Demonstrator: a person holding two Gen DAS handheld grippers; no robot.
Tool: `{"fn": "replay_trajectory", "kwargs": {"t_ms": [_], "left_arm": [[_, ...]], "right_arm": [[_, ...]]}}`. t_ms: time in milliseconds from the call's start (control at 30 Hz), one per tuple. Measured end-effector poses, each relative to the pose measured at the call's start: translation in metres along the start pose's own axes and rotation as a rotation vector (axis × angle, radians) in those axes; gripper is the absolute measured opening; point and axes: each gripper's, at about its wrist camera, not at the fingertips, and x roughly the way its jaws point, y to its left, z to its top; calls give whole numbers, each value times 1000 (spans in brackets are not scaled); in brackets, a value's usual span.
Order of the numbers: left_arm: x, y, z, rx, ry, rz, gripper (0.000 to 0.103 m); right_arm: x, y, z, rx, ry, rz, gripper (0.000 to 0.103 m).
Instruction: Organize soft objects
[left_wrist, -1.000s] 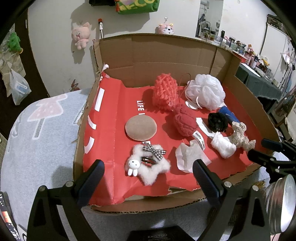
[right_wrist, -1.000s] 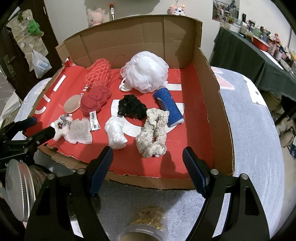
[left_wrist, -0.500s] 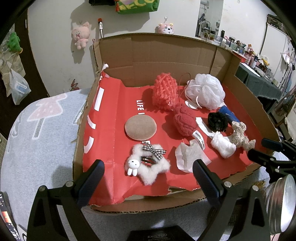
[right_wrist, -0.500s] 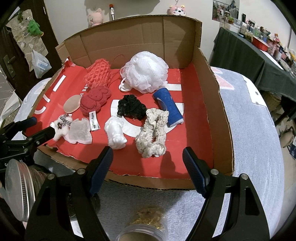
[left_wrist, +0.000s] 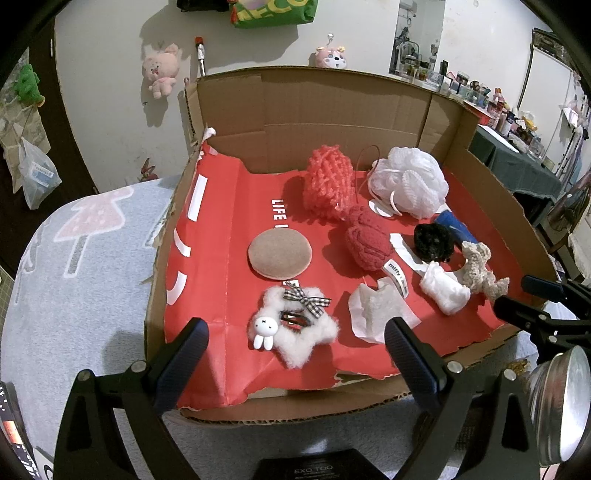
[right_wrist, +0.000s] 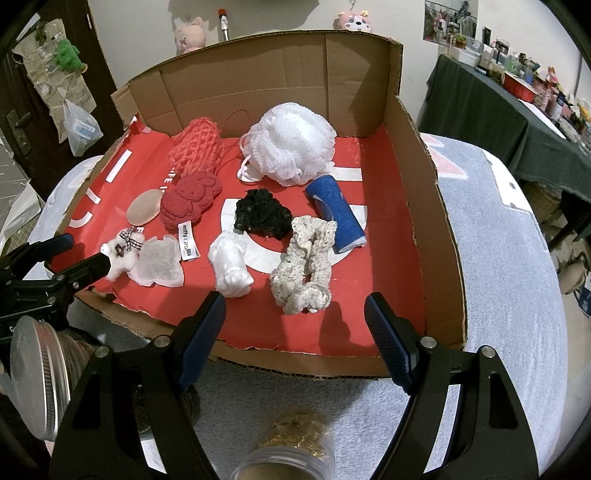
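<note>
Both claws, the left claw (left_wrist: 293, 345) and the right claw (right_wrist: 293, 326), hang open and empty at the lower frame edge before the cardboard tray (right_wrist: 417, 155). Soft objects such as the white mesh pouf (right_wrist: 291, 147) and cream scrunchie (right_wrist: 304, 264) lie spread over its red liner, which fits either sorting still to come or a finished layout, so no next move is settled.

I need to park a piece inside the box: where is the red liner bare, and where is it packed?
Bare: the strip between the blue roll and the box's right wall, and the left side beyond the tan pad. Crowded: the middle, from the white mesh pouf to the cream crochet scrunchie. Both grippers are open outside.

soft items (right_wrist: 301, 266) lie spread inside the cardboard box (right_wrist: 439, 229).
</note>
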Motion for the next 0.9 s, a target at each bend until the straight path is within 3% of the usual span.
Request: {"fn": "replay_trajectory", "kwargs": {"t_ms": [900], "left_arm": [[-6,-2,-1,2,-31,-3,98]], "right_arm": [[-4,3,1,-24,-15,5,77]]}}
